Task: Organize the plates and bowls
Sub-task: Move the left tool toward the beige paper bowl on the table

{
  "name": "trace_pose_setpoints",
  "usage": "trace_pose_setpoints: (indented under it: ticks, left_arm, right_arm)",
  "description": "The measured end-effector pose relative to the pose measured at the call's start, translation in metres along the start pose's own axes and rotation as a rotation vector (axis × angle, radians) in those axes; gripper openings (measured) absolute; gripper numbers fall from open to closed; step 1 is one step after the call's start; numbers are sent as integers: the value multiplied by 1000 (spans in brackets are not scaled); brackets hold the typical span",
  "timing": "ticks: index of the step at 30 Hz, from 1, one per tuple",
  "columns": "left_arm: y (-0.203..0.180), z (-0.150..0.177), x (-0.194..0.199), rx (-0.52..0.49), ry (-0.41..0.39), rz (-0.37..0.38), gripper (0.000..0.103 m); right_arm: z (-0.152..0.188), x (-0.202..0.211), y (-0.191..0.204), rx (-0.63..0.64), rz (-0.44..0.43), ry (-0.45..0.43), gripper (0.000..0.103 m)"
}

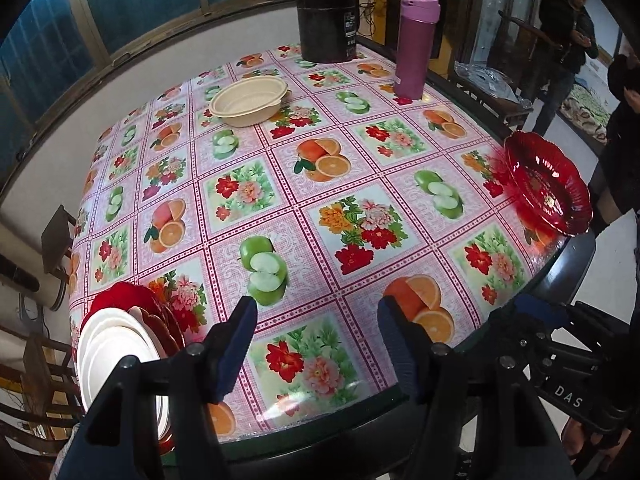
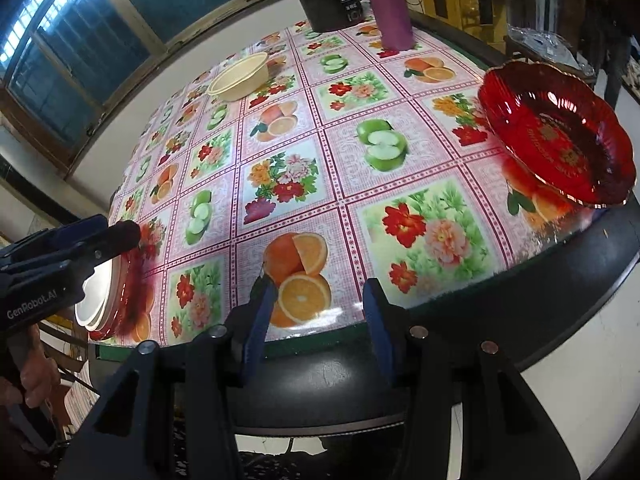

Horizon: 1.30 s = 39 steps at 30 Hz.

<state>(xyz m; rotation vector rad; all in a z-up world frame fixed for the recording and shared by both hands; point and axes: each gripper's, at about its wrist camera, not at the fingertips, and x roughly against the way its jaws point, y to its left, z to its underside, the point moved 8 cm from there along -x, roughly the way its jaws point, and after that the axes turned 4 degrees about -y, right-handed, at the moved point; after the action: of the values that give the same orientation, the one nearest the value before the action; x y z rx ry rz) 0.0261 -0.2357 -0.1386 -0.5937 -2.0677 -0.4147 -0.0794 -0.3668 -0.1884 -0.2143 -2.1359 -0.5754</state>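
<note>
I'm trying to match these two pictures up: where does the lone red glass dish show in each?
Left wrist view: red glass dish at the right edge, on the table's corner.
Right wrist view: the dish at upper right, larger.
Shared landmark: the purple flask, standing far behind it.

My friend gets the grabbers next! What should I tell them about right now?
Left gripper: open, empty, over the table's near edge.
Right gripper: open, empty, also at the near edge.
Stack, near left corner: white plates on red plates.
Red dish: alone at the right edge.
Beige bowl: alone at the far side.
Done: the stack is started.
Left: probably the red dish and beige bowl still need gathering.
</note>
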Motion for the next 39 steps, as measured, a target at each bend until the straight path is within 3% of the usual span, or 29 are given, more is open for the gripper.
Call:
trace_pose_setpoints:
  ticks: [6,10,21,24,28,32,39]
  left_arm:
    - [13,-11,-14,79,39,3,66]
    - [37,-30,-29,200,79,5,66]
    - [156,-135,-66,499,82,-169,66]
    - [183,-160,-80,542,88,-229,74]
    - [204,-167,-113,584,152,-296,77]
    - [213,-169,-154,629,233,-294,77]
    - [220,-191,-208,630,261,-305,77]
  right_arm:
    - [-22,1,-3,-2,13,3,48]
    - [-57,0,1,23,23,-3,48]
    - [-214,-31,55,85,-66,-25,48]
    - [-262,-57,72,115,-70,-36,48]
    - [-294,-110,86,127,-87,12,48]
    - [-309,-165,87,90,-102,74,48]
    - [-325,-242,94,90,-102,148,48]
